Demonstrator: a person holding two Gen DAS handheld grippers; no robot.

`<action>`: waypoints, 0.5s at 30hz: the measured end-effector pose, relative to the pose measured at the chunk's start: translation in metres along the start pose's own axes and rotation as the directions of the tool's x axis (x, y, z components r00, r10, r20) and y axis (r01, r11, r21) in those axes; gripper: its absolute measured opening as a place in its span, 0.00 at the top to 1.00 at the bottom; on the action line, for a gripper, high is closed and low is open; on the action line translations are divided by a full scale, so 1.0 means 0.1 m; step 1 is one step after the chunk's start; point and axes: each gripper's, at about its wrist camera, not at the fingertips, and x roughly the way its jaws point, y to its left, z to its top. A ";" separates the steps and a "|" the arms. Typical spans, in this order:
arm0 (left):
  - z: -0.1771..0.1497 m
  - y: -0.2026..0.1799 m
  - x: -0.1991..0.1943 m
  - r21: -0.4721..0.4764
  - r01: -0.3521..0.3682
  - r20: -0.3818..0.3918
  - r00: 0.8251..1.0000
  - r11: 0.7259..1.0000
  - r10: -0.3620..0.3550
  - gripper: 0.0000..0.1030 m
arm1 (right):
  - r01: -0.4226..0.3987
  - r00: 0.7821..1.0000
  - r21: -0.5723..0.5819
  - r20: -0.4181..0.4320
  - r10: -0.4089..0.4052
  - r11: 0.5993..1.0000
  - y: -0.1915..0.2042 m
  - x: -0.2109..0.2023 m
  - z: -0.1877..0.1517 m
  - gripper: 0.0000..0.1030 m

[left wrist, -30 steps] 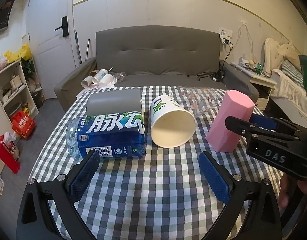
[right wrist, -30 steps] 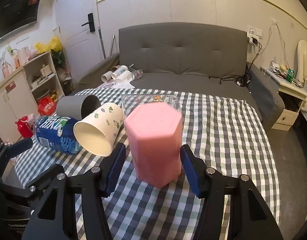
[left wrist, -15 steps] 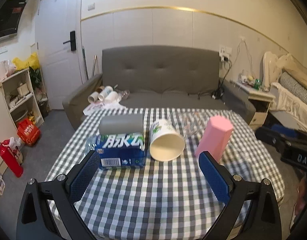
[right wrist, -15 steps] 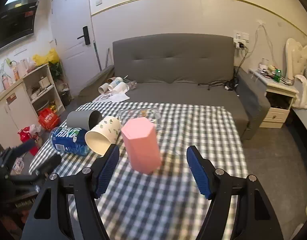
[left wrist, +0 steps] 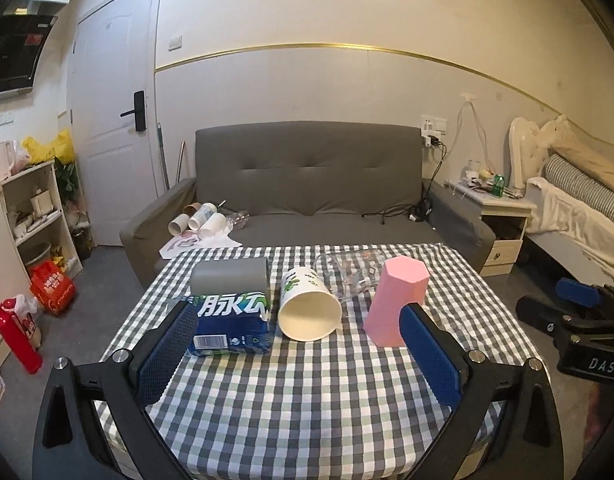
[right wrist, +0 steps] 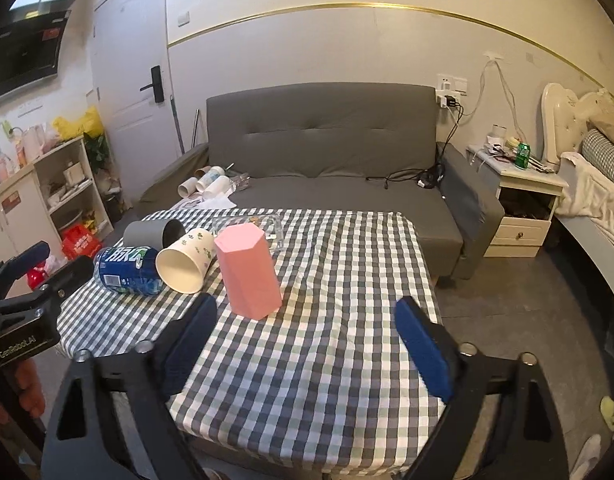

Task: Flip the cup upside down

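Note:
A pink hexagonal cup (left wrist: 395, 304) (right wrist: 251, 274) stands with its closed end up on the checked table (left wrist: 307, 392) (right wrist: 327, 352). My left gripper (left wrist: 297, 342) is open and empty, held back over the table's near edge. My right gripper (right wrist: 307, 338) is open and empty, well short of the pink cup. The right gripper also shows at the right edge of the left wrist view (left wrist: 579, 320), and the left gripper shows at the left edge of the right wrist view (right wrist: 31, 280).
A white paper cup (left wrist: 307, 308) (right wrist: 185, 266), a grey cup (left wrist: 229, 276) (right wrist: 153, 234) and a blue-labelled bottle (left wrist: 229, 326) (right wrist: 127, 270) lie on their sides left of the pink cup. A clear plastic container (left wrist: 355, 276) lies behind them. A grey sofa (left wrist: 307, 184) stands beyond the table.
Both grippers have drawn back and risen away from the table. The right gripper's jaws, which stood around the pink cup, are now wide apart and clear of it. The cup stays standing.

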 end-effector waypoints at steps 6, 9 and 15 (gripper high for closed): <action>-0.05 0.02 0.09 -0.005 -0.013 -0.023 1.000 1.000 0.013 0.00 | 0.018 1.000 0.007 -0.003 -0.018 1.000 -0.02 0.07 -0.05 0.02; -0.06 0.03 0.09 -0.011 -0.011 -0.025 1.000 1.000 0.011 0.00 | 0.024 1.000 0.006 0.005 -0.024 1.000 -0.02 0.10 -0.06 0.00; -0.06 0.04 0.12 -0.021 -0.006 -0.028 1.000 1.000 0.005 0.00 | 0.018 1.000 0.004 -0.007 -0.018 1.000 0.00 0.16 -0.08 0.00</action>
